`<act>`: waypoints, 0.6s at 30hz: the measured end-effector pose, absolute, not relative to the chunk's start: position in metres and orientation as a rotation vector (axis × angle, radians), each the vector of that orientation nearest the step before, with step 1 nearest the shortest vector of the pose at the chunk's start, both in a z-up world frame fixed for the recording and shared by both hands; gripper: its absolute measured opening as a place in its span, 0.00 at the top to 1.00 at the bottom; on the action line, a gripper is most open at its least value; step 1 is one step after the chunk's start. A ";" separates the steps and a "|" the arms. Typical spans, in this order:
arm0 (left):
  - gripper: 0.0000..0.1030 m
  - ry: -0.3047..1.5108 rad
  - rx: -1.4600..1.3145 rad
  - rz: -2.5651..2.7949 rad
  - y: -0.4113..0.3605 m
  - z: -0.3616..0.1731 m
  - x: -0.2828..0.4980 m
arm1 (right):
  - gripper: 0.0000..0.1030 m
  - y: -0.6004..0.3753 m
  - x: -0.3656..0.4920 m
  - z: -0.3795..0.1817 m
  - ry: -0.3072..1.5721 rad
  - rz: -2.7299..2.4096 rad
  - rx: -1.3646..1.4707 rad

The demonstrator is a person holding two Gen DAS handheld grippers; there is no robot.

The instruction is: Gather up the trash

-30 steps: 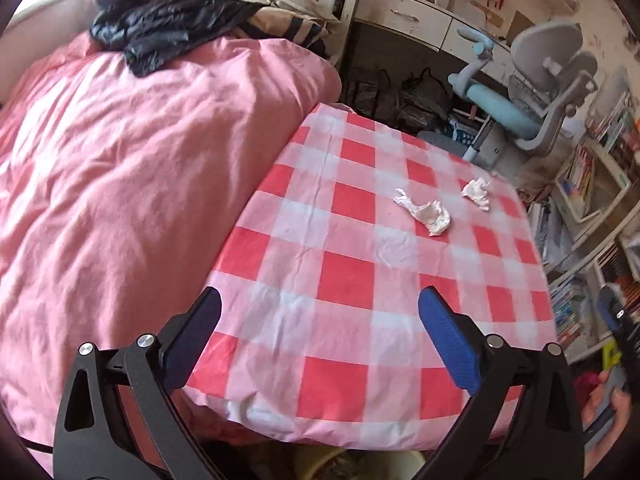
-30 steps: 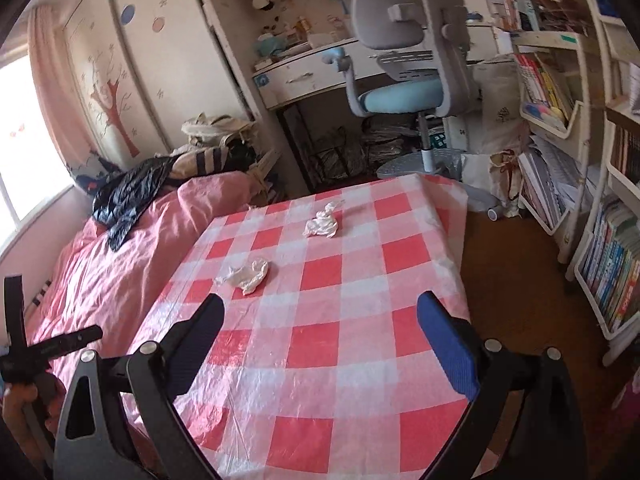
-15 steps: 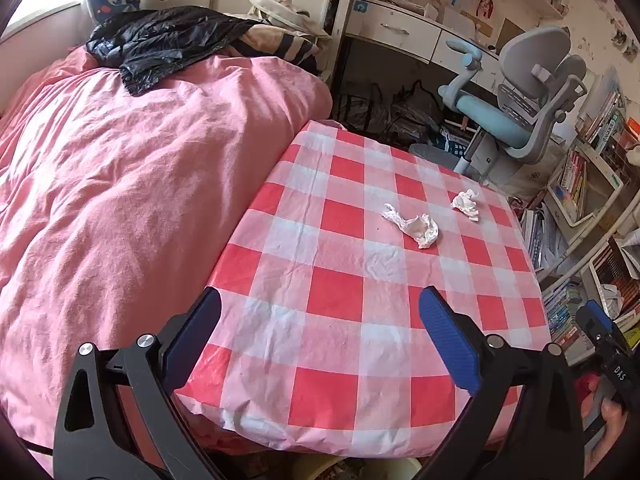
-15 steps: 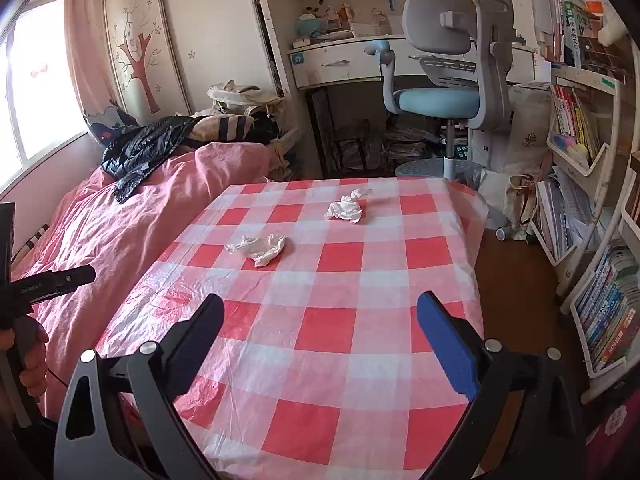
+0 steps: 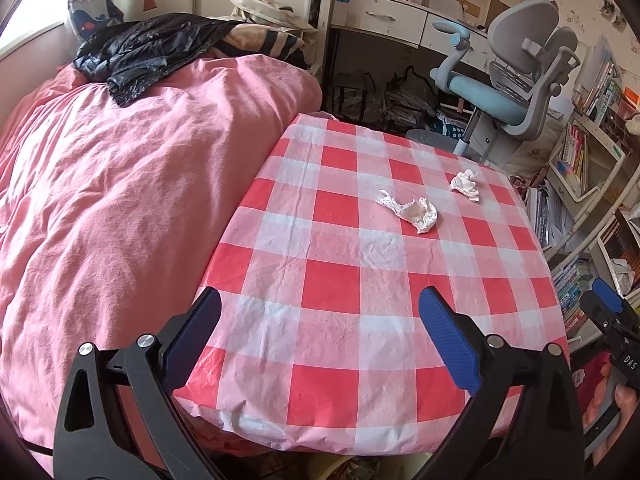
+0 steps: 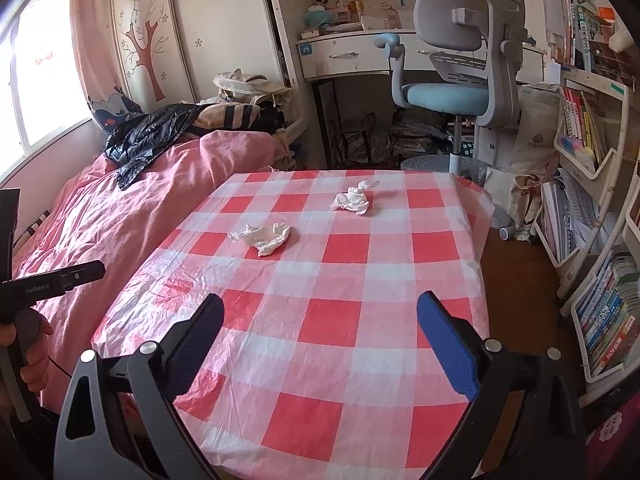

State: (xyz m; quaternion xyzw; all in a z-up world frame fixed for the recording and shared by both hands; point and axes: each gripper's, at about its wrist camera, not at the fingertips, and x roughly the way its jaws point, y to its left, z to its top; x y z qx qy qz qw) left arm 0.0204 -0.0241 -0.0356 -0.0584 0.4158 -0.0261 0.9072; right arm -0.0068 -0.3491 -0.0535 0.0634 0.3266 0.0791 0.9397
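Two crumpled white tissues lie on a table under a red-and-white checked cloth [image 5: 332,292] [image 6: 348,280]. The nearer tissue [image 5: 412,210] [image 6: 264,237] sits mid-table; the farther tissue [image 5: 465,185] [image 6: 353,200] lies toward the far right corner. My left gripper [image 5: 320,308] hovers open over the table's near edge, nothing between its fingers. My right gripper [image 6: 320,312] is also open and empty above the near part of the table. Both tissues are well ahead of the fingertips.
A bed with a pink duvet [image 5: 120,200] [image 6: 120,208] borders the table's left side, a black jacket [image 5: 148,52] on it. A grey-and-blue desk chair [image 5: 512,92] [image 6: 460,80] and white desk stand beyond. Bookshelves [image 6: 592,240] line the right. A hand holds each gripper.
Both cameras have tilted up and pulled back slightly, so the table and tissues sit lower and more level in view. The tissues have not moved and both grippers stay open.
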 end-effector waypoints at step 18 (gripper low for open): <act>0.07 0.868 -0.113 -0.047 -0.025 -0.038 0.022 | 0.10 -0.337 -0.007 -0.056 0.684 0.182 0.078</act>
